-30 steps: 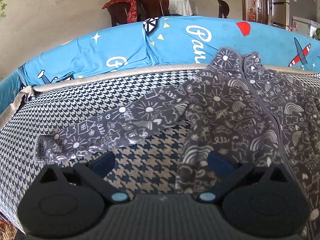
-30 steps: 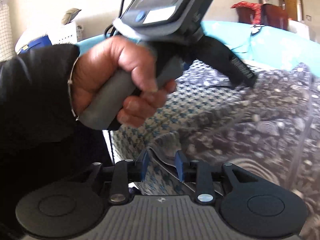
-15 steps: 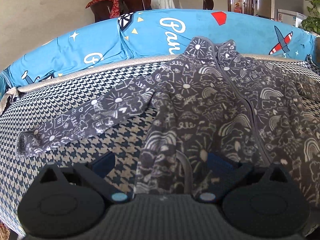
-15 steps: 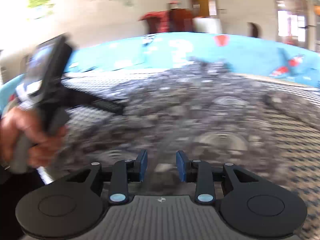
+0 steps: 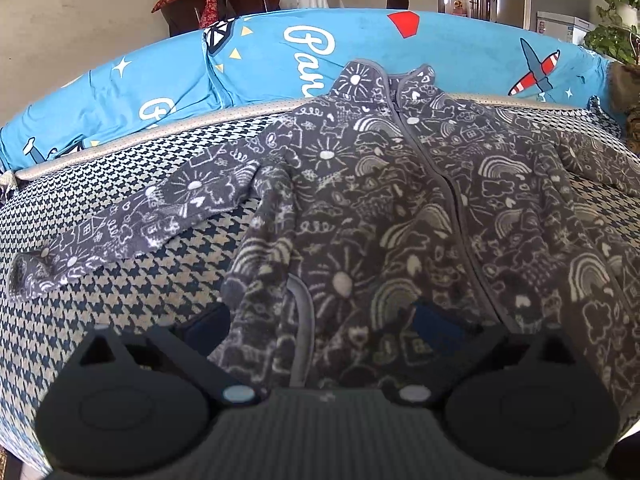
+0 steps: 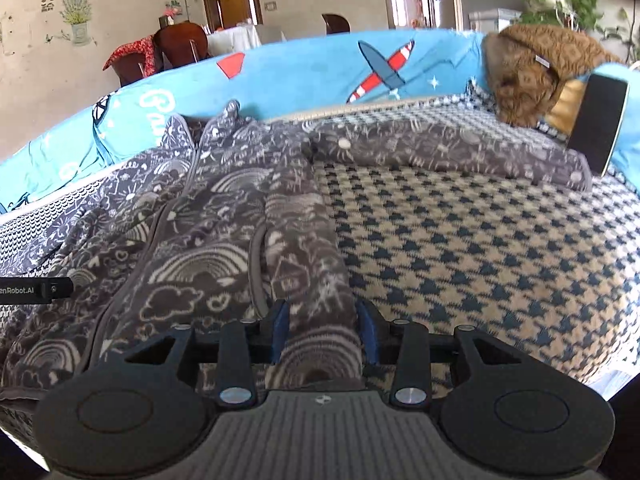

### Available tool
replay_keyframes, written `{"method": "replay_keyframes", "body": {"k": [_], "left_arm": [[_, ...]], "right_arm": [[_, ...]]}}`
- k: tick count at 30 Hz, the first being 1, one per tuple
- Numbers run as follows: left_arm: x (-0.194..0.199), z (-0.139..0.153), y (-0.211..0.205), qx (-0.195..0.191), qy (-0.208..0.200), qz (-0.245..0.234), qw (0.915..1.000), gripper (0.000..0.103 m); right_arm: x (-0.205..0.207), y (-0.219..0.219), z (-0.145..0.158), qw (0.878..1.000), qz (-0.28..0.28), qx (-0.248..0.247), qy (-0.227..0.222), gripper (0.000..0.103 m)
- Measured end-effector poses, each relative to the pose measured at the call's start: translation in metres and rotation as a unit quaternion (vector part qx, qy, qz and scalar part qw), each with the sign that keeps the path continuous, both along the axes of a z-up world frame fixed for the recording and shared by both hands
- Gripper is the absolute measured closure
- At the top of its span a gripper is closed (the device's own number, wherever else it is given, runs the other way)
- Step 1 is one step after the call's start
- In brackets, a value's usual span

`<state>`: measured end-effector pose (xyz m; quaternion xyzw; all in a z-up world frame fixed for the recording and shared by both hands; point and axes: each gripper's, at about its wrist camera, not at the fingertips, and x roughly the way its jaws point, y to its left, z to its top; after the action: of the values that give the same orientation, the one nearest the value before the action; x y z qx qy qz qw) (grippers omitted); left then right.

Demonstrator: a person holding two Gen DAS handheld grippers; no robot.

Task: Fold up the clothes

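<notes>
A houndstooth-patterned cushion in navy and beige is seen spread wide ahead of both pairs of fingers, edged at the far side by pale piping and backed by a bright blue cover printed with aeroplanes, stars and white script. Beyond that, dark wooden chairs, a white-clothed table and a pale wall with flower stickers are made out. At the far right of the right wrist view, a brown furry bundle is propped against the blue cover, with a dark flat slab leaning just beside it.

A grey fleece jacket with white doodle print and a front zip is laid flat on the cushion, collar away from the fingers, one sleeve stretched out to the left and the other out to the right.

The left gripper is held wide open; the jacket's near hem is draped across the gap between its blue-padded fingers, but nothing is pinched.

The right gripper is narrowed on a raised fold of the jacket's hem, which fills the space between the blue pads and is touched by them on both sides. A black bar of the other tool is glimpsed at the left edge.
</notes>
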<state>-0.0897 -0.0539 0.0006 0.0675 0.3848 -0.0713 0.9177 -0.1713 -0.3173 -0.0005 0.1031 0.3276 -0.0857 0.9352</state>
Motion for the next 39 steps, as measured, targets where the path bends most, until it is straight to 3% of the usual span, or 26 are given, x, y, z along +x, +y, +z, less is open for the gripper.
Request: {"method": "replay_keyframes", "body": {"k": [4, 8, 14, 22, 27, 31, 35, 39], "left_arm": [[-0.002, -0.003, -0.001, -0.001, 0.005, 0.002, 1.0, 0.0], [-0.005, -0.008, -0.003, 0.002, 0.011, 0.0, 0.9999, 0.0], [-0.012, -0.013, -0.008, 0.008, 0.015, -0.007, 0.9998, 0.0], [-0.029, -0.019, -0.017, 0.023, 0.022, -0.027, 0.9991, 0.0], [-0.035, -0.022, -0.018, 0.022, 0.03, -0.02, 0.9991, 0.0], [-0.038, -0.014, -0.018, 0.004, 0.013, -0.024, 0.9996, 0.0], [-0.041, -0.006, -0.023, -0.002, -0.01, -0.028, 0.9995, 0.0], [-0.037, -0.008, -0.027, -0.01, -0.001, -0.03, 0.9995, 0.0]], "right_arm": [[0.004, -0.005, -0.009, 0.999, -0.012, 0.035, 0.014, 0.066], [0.003, -0.002, -0.011, 0.999, 0.0, 0.04, 0.015, 0.089], [-0.01, -0.009, -0.005, 0.999, -0.017, 0.032, 0.006, 0.094], [-0.022, -0.015, -0.01, 0.997, -0.057, 0.021, 0.045, 0.099], [-0.032, -0.014, -0.003, 0.997, -0.072, 0.012, 0.026, 0.098], [-0.037, -0.018, 0.008, 0.997, -0.08, 0.016, -0.012, 0.086], [-0.028, -0.024, 0.009, 0.997, -0.065, 0.041, -0.006, 0.078], [-0.015, -0.025, 0.013, 0.998, -0.04, 0.052, -0.003, 0.078]]}}
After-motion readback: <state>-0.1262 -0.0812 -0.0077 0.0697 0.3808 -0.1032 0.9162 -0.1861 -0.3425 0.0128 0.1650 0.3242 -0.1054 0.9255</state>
